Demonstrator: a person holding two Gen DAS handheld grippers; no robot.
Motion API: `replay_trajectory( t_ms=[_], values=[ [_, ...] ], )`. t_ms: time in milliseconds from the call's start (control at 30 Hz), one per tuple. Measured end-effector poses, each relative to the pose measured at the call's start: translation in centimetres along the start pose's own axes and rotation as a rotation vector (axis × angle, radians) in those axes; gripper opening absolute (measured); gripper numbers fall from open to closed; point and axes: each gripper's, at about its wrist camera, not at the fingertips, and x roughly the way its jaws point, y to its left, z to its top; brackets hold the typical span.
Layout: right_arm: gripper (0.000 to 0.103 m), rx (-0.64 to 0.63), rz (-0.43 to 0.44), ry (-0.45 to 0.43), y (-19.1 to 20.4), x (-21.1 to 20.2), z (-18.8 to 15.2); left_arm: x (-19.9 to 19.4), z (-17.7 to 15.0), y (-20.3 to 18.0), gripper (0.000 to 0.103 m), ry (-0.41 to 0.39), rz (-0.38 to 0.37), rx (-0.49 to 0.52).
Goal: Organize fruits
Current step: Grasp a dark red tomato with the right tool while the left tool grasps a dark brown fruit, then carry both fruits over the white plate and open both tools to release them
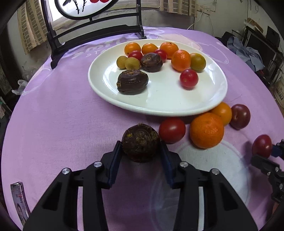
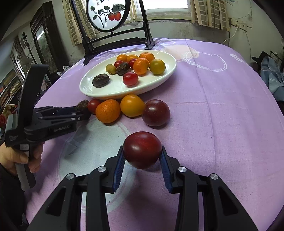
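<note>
My left gripper [image 1: 141, 146] is shut on a dark brown water chestnut [image 1: 141, 143], held just above the purple cloth in front of the white plate [image 1: 159, 104]. It also shows in the right wrist view [image 2: 82, 106]. My right gripper [image 2: 142, 154] is shut on a dark red plum [image 2: 142, 150], held over the cloth; it also shows at the right edge of the left wrist view [image 1: 262, 146]. The plate [image 2: 113, 90] holds several oranges, tomatoes and two water chestnuts. Loose in front of it lie a red tomato [image 1: 171, 130], a mandarin [image 1: 206, 130], an orange tomato [image 2: 132, 105] and a dark plum [image 2: 155, 112].
A black wooden stand with a round painted screen [image 2: 106, 14] stands at the table's far edge behind the plate. The purple cloth [image 2: 221, 106] covers the round table. A person's hand [image 2: 12, 156] holds the left gripper's handle.
</note>
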Motion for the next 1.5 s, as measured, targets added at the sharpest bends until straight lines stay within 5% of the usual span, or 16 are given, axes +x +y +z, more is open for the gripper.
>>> replay_trajectory(
  t_ms=[233, 500, 767, 1133, 1167, 1233, 1267, 1433, 1500],
  values=[
    [0.039, -0.012, 0.018, -0.050, 0.6, -1.5, 0.3, -4.9, -1.0, -0.2, 0.042, -0.071, -0.058, 0.003],
    [0.039, -0.110, 0.016, -0.182, 2.9, -4.8, 4.6, -9.6, 3.2, -0.1, 0.042, -0.204, -0.109, -0.040],
    [0.039, -0.137, -0.005, -0.164, 4.8, -0.2, 10.0, -3.9, 8.3, 1.6, 0.042, -0.144, -0.023, -0.167],
    [0.041, -0.189, -0.079, -0.087, 6.6, 7.3, 12.6, 3.4, 11.9, 4.0, 0.042, -0.067, 0.074, -0.270],
    [0.051, -0.180, -0.078, -0.084, 6.6, 7.5, 12.8, 3.6, 12.1, 4.1, 0.047, -0.064, 0.067, -0.273],
    [0.069, -0.154, -0.087, -0.099, 6.5, 7.4, 12.8, 3.4, 12.0, 4.2, 0.075, -0.072, 0.063, -0.281],
    [0.069, -0.141, -0.084, -0.118, 6.4, 7.0, 12.7, 3.0, 11.9, 4.3, 0.085, -0.093, 0.071, -0.288],
    [0.069, -0.158, -0.077, -0.127, 6.5, 5.5, 12.0, 0.5, 11.0, 4.0, 0.084, -0.143, 0.141, -0.289],
    [0.069, -0.160, -0.079, -0.130, 6.3, 4.7, 11.4, -0.6, 10.3, 3.8, 0.085, -0.154, 0.114, -0.298]
  ],
)
